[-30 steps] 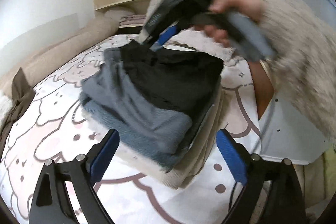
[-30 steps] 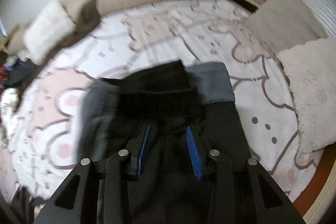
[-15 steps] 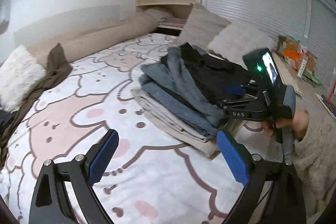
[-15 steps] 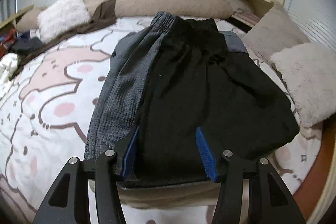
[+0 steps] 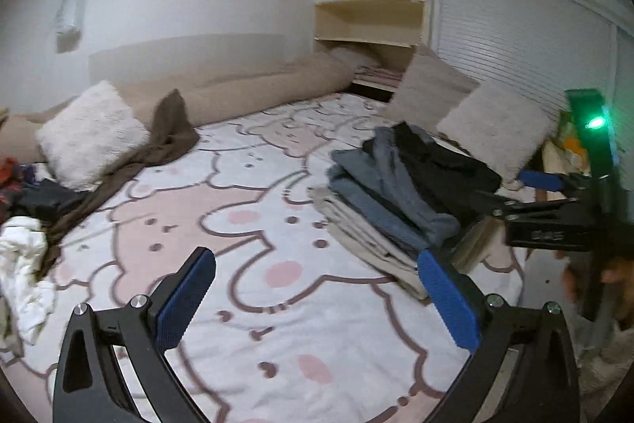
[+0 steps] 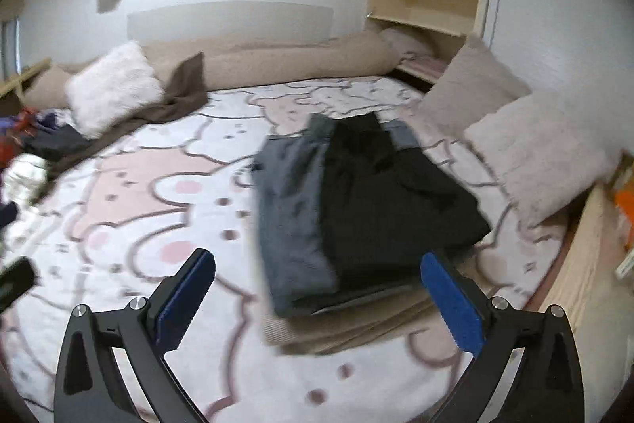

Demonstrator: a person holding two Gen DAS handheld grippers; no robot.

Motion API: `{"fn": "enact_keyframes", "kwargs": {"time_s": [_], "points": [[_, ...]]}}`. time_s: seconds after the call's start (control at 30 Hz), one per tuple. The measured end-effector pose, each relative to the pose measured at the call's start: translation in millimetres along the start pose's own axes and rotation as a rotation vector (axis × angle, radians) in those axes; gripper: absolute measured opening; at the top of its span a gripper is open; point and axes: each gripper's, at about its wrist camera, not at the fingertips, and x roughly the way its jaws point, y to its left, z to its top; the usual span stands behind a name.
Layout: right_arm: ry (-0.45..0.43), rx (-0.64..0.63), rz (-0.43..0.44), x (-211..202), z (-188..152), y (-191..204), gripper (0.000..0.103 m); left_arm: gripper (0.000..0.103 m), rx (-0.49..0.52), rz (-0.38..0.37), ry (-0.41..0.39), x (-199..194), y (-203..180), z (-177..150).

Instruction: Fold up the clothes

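Landmark: a stack of folded clothes (image 5: 396,193) is seen on the white bedsheet printed with pink cartoon outlines (image 5: 253,264); every place below is given relative to this stack.
Stack make-up: a black folded garment (image 6: 396,201) is laid on top, a grey-blue knitted garment (image 6: 289,221) is beside and under it, and beige folded pieces (image 6: 356,324) are at the bottom.
Left gripper (image 5: 317,300): its blue-padded jaws are spread wide with nothing between them; it is held over bare sheet in front of the stack, apart from it.
Right gripper (image 6: 317,300): the jaws are likewise spread apart and nothing is gripped; the near edge of the stack is framed between the pads without contact being visible.
Right gripper seen from the left camera: its black body with a green light (image 5: 554,213) is just beside the stack's right edge.
Behind the stack: two pale square cushions (image 5: 491,129) are propped against the slatted wall.
Far left of the stack: a fluffy white pillow (image 5: 89,133), a brown blanket (image 5: 158,145) and a long beige bolster (image 5: 257,90) are found.
Left edge, well apart from the stack: a crumpled white cloth (image 5: 23,264) and dark unfolded clothes (image 5: 39,197) are heaped.
In the way: nothing is seen between either gripper and the stack.
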Motion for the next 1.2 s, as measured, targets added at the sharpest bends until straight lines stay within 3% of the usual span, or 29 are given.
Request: {"fn": "enact_keyframes", "kwargs": {"time_s": [0.13, 0.37, 0.8, 1.2], "points": [[-0.019, -0.023, -0.036, -18.3, -1.5, 15.1, 0.103, 0.103, -0.005, 0.056, -0.011, -20.3, 14.5, -5.3], [-0.019, -0.025, 0.016, -36.5, -9.0, 33.3, 0.103, 0.103, -0.022, 0.165, -0.024, -54.8, 33.6, -20.7], [-0.066, -0.12, 0.09, -73.0, -27.0, 75.9, 0.103, 0.103, -0.114, 0.247, 0.009, -97.1, 59.5, -55.0], [-0.09, -0.132, 0.105, -86.0, -39.8, 82.2, 0.103, 0.103, -0.167, 0.304, 0.012, -119.3, 63.4, -73.2]]}}
